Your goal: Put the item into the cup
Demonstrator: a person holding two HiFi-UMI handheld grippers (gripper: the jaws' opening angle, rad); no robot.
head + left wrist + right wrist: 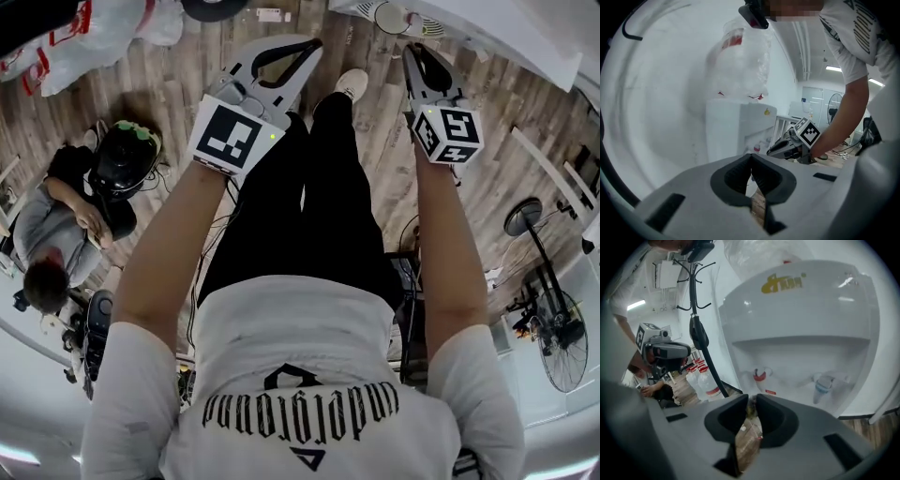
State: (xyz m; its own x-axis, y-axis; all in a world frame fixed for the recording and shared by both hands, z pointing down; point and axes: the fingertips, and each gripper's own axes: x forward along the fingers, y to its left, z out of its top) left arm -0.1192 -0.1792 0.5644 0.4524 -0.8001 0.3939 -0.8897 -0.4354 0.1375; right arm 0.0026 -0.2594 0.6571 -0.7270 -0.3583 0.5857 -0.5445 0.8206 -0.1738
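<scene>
No cup shows in any view. In the head view both grippers are held out at chest height over a wood floor [141,94]. My left gripper [307,47] is on the left and my right gripper [413,49] on the right. In the left gripper view my left gripper [751,158] has its tips touching, with nothing between them. In the right gripper view my right gripper [752,402] stands a narrow slit apart, and a small mottled brown item [751,407] sits pinched between the pads. Too little of the item shows to tell what it is.
A white water dispenser [801,333] with a red and a blue tap stands right in front, a plastic bag [740,61] on top. A black coat stand [696,310] and water bottles [701,380] are to its left. A person [56,234] sits at left; floor fans [553,328] are at right.
</scene>
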